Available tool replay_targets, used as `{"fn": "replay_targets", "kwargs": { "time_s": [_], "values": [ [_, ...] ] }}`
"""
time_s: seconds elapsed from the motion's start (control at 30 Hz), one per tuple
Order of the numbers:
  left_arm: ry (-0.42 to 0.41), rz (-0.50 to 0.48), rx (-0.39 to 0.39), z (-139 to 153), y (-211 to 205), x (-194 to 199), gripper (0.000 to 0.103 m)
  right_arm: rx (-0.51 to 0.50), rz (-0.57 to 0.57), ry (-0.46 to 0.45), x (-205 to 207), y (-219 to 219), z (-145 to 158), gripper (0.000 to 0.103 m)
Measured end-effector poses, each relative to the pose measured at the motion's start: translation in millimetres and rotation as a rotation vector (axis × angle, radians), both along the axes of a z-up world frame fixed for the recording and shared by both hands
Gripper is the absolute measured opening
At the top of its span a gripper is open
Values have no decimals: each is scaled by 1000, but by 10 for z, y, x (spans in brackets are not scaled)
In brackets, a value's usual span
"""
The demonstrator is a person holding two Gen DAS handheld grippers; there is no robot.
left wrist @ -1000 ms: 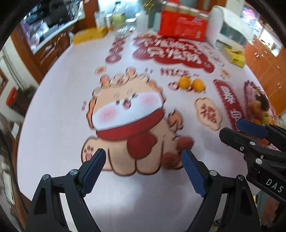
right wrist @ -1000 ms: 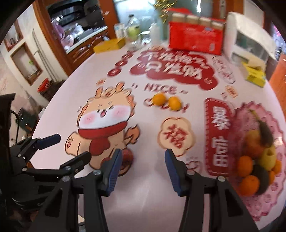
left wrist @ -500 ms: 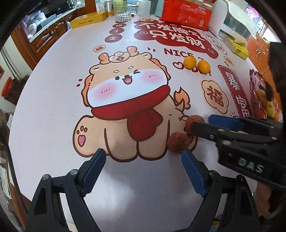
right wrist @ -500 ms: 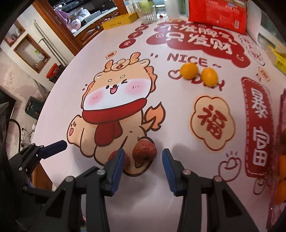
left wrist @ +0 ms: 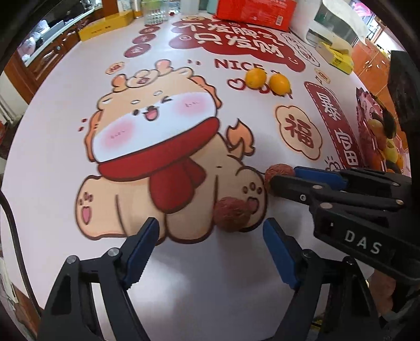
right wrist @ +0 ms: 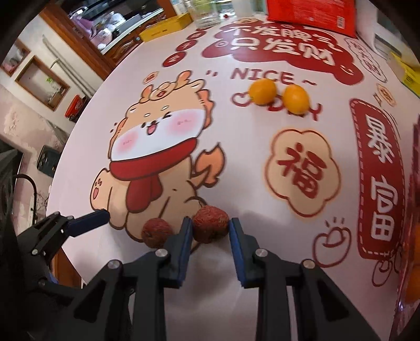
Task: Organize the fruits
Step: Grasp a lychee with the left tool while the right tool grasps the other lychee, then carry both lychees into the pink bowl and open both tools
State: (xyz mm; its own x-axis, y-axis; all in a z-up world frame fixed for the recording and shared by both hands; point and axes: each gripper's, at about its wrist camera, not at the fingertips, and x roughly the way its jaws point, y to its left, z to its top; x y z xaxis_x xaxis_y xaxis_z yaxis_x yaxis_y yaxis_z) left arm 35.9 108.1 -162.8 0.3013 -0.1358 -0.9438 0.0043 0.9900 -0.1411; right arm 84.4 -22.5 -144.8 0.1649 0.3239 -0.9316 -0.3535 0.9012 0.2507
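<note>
The right gripper (right wrist: pixel 210 230) is seen with its 2 blue pads set against either side of a red lychee (right wrist: pixel 210 224), which is gripped between them low over the printed tablecloth (right wrist: pixel 249 168); whether the fruit is lifted clear of the cloth cannot be told. In the left wrist view the same gripper (left wrist: pixel 282 177) is shown from the side, reaching in from the right, with the held lychee (left wrist: pixel 278 171) half hidden behind its near finger. The left gripper (left wrist: pixel 210 238) is held with its jaws spread wide and nothing between them. A second red lychee (left wrist: pixel 232 213) is found just ahead of its right pad, resting on the hind paw of the cartoon dragon (left wrist: pixel 162 147) printed on the cloth; in the right wrist view this second lychee (right wrist: pixel 156 232) is seen just beside the left finger of the right gripper, close to the held fruit but not visibly touching it. Farther out, 2 oranges (right wrist: pixel 278 95) are laid side by side, almost touching, below the word "NICE". At the far right edge a pink fruit plate (left wrist: pixel 367 115) is partly shown, with several orange and yellow fruits piled in it and partly hidden behind the right gripper's body. At the back of the table a red package (left wrist: pixel 252 11), a yellow box (left wrist: pixel 105 26) and a clear glass (right wrist: pixel 203 11) are stood.
</note>
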Motion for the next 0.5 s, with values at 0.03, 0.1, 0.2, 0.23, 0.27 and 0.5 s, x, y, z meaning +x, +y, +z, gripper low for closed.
{"fn": "replay_targets", "kwargs": {
  "time_s": [0.03,0.1,0.2,0.23,0.27,0.5],
  "values": [
    [3,-2,1,-11,-21,15,74,0,-5,1,1,-28,3,29],
    [12,-1,7,-43,-61,50,65,1,-18,-2,-11,-112,19,29],
    [38,13,0,-99,-82,89,58,3,-29,-6,-22,-197,36,29],
    [47,20,-5,-125,-83,101,55,4,-31,-8,-30,-225,46,29],
    [55,24,-9,-144,-83,108,52,3,-33,-11,-39,-249,54,29],
    [42,17,8,-137,-180,140,31,4,-36,-29,-101,-373,109,28]
  ]
}}
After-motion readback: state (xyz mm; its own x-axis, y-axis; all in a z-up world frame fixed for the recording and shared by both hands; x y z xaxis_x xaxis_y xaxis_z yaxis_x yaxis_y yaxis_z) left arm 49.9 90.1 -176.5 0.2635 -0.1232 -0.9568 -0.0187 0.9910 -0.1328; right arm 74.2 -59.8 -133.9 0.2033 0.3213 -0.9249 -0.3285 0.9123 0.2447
